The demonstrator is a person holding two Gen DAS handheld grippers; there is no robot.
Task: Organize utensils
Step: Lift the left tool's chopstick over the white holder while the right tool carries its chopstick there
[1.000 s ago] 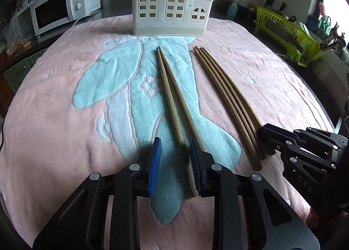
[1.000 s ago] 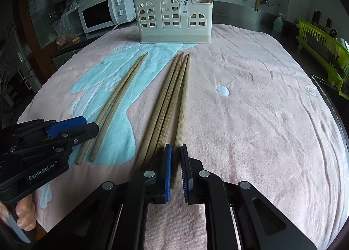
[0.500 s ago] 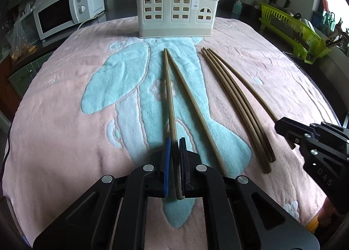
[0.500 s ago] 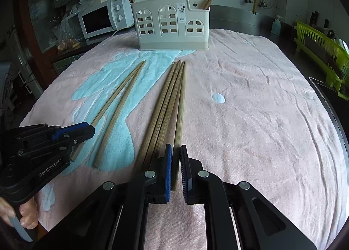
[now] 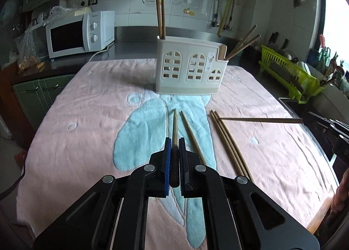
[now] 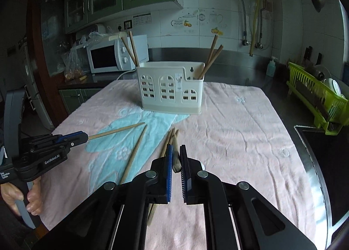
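i had the left gripper (image 5: 173, 156) clamped on one chopstick (image 5: 174, 126) and the right gripper (image 6: 176, 162) clamped on another (image 6: 175, 158), both clear of the pink towel (image 5: 91, 119). the holder (image 5: 188, 69) stood at the far end with pairs already in its left and right compartments, so i judged it best to carry each stick high, tip it upright over its slot, then let go.

Chopsticks and holder on the towel

Two chopsticks (image 5: 174, 127) (image 6: 175, 158) lifted; others (image 5: 226, 141) flat; cream holder (image 5: 188, 69) upright with four inside.

The lower ends of the brown wooden chopsticks (image 5: 161, 17) are hidden inside the cream plastic holder with arched windows (image 5: 189, 71); its small label cannot be read.
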